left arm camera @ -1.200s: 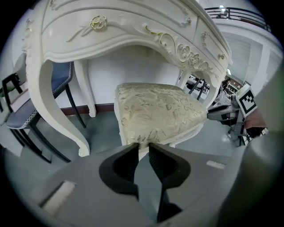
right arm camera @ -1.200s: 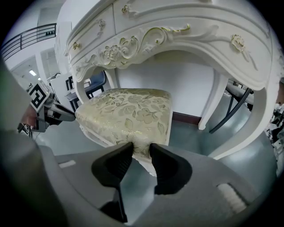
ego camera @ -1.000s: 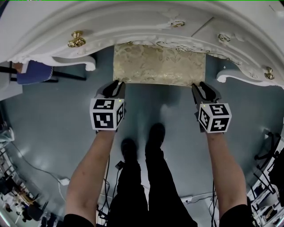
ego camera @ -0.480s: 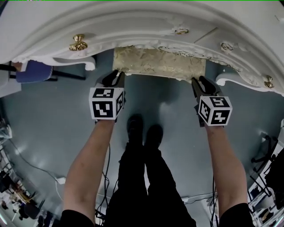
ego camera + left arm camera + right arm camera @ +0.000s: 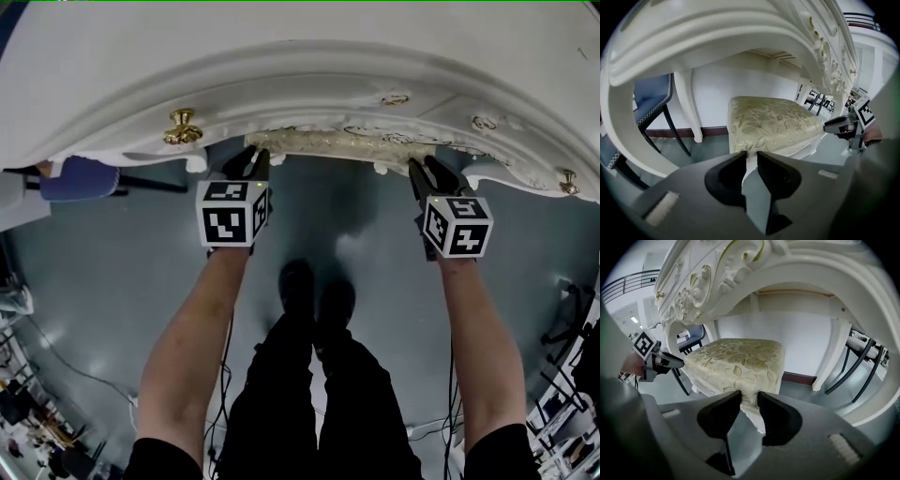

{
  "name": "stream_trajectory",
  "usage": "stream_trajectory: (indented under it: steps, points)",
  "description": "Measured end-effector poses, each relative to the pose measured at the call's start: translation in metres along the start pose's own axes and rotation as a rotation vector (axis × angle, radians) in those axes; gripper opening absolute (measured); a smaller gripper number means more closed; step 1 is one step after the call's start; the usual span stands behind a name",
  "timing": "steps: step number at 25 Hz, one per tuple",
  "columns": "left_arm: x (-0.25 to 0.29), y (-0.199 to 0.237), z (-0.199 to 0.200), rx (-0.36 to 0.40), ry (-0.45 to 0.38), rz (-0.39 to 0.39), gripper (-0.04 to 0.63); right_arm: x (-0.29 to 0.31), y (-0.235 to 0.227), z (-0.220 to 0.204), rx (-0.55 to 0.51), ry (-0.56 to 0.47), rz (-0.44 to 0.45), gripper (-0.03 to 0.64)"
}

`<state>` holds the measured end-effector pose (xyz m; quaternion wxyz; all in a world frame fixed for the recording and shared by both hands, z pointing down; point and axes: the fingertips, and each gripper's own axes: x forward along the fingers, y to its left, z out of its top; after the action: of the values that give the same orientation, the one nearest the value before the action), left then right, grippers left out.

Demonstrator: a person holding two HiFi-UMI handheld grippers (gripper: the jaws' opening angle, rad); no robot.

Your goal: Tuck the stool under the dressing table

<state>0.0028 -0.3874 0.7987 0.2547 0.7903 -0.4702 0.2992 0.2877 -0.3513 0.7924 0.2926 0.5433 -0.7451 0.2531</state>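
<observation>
I've pushed the stool (image 5: 337,142) further under the dressing table (image 5: 281,75). The fingers of my left gripper (image 5: 251,157) and right gripper (image 5: 422,169) pinch its front corners

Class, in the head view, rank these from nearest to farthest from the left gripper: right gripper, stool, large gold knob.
1. stool, clamped in the left gripper.
2. large gold knob, just to the left.
3. right gripper, at the stool's right end.

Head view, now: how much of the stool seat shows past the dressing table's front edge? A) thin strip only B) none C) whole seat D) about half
A: only a narrow gold strip of the stool shows below the dressing table and its carved front edge.
</observation>
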Motion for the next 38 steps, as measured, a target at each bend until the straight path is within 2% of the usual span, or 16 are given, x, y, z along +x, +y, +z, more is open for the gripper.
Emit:
stream_trajectory:
  steps: [10, 13, 17, 24, 29, 32, 34, 38]
  points:
    - [0.008, 0.017, 0.012, 0.008, -0.045, 0.012, 0.089, 0.007, 0.010, 0.006, -0.047, -0.035, 0.000, 0.132]
    - [0.009, 0.013, 0.013, 0.008, -0.045, -0.015, 0.089, 0.011, 0.003, 0.010, -0.041, -0.045, -0.026, 0.132]
    - [0.014, 0.006, 0.011, -0.032, -0.038, -0.071, 0.086, 0.021, -0.007, 0.022, -0.029, -0.053, -0.063, 0.132]
    - [0.020, 0.009, 0.017, -0.072, -0.072, -0.045, 0.078, 0.024, -0.009, 0.025, -0.051, -0.090, -0.084, 0.132]
    - [0.023, 0.008, 0.023, -0.037, -0.083, -0.037, 0.077, 0.029, -0.015, 0.032, -0.043, -0.107, -0.103, 0.132]
    - [0.011, 0.000, 0.016, -0.032, -0.067, -0.034, 0.071, 0.019, -0.011, 0.027, 0.023, -0.056, -0.074, 0.132]
    - [-0.004, -0.013, 0.010, -0.036, -0.054, -0.038, 0.064, 0.001, -0.005, 0.018, 0.049, -0.022, -0.044, 0.075]
    - [-0.056, -0.052, 0.000, -0.046, -0.022, -0.047, 0.055, -0.055, 0.022, -0.010, 0.109, 0.009, 0.041, 0.064]
